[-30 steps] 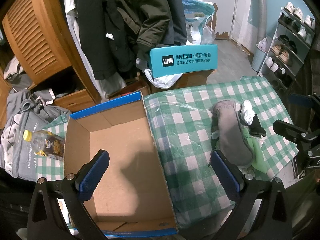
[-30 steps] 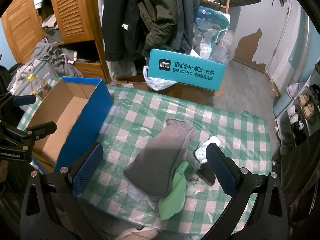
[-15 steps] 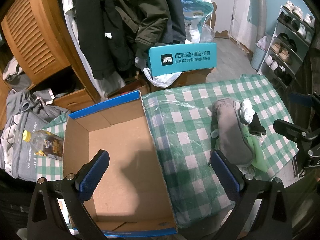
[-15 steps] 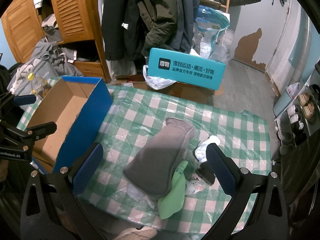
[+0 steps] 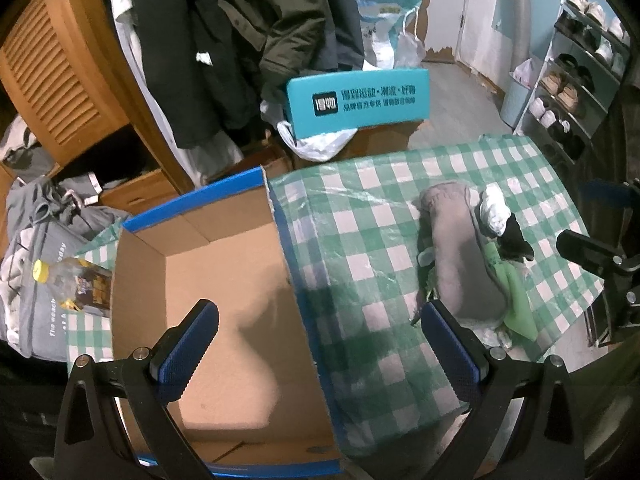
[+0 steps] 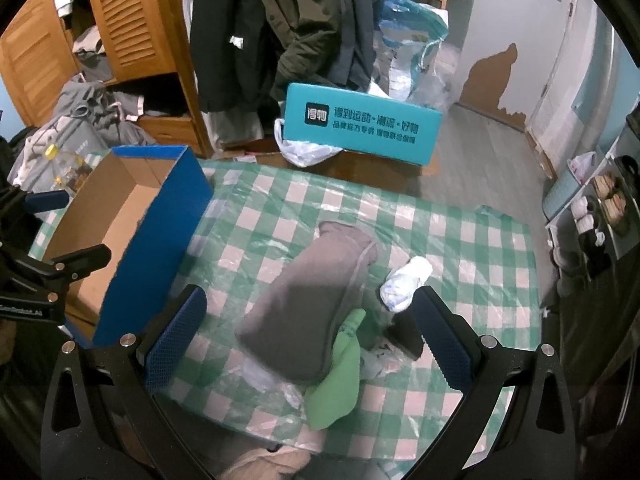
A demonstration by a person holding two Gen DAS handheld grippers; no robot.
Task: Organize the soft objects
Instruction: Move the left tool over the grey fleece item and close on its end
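Almost nothing moved since the earlier frames; both claws hover in nearly the same spots, pile unchanged. Room ahead of both claws: wooden louvered wardrobe (image 6: pixel 116 28), dark coats (image 6: pixel 288 20) hanging, teal box (image 6: pixel 362 128) on the floor, shoe rack (image 5: pixel 576 76) off to the right. Bench (image 6: pixel 472 232) has a green-white checked cloth under clear plastic, wrinkled. Open cardboard box (image 5: pixel 224 280) with blue outside sits directly under the left claw (image 5: pixel 318 340), interior bare. Left claw wide open, holding nothing. Right claw (image 6: pixel 308 328) wide open, holding nothing, above the soft pile. Grey cloth item (image 6: pixel 308 300) lies between the right claw's fingers, ahead of them. Green sock (image 6: pixel 336 384) pokes out from under its near end. White sock (image 6: pixel 404 280) just ahead of the right finger, black sock (image 6: pixel 404 334) beside that finger. Bottle (image 5: pixel 72 284) with yellow cap left of the box.
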